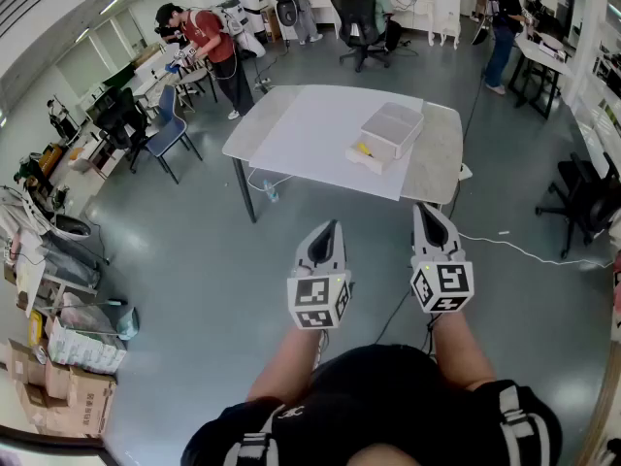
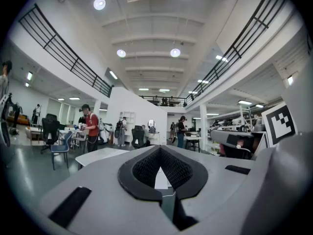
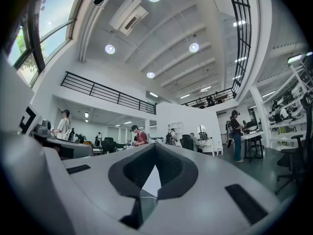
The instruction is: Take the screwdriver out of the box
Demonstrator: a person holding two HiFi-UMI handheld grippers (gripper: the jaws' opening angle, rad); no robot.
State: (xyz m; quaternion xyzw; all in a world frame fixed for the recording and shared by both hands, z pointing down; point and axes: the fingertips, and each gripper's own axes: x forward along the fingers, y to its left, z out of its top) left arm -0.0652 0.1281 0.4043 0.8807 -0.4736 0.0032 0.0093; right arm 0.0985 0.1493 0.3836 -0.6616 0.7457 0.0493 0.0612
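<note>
The screwdriver (image 1: pixel 364 149), likely the yellow bit, sits at the open front of the box (image 1: pixel 392 126) on the counter (image 1: pixel 291 134), well ahead. Left claw (image 1: pixel 331 229) and right claw (image 1: pixel 424 212) are pressed together, empty. Best step closer, then spread one claw before reaching.

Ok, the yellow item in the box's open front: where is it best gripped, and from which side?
Probably the yellow item itself, from above on the near side, since it lies exposed in the pulled-out lower part of the box; its shape is too small to tell.
</note>
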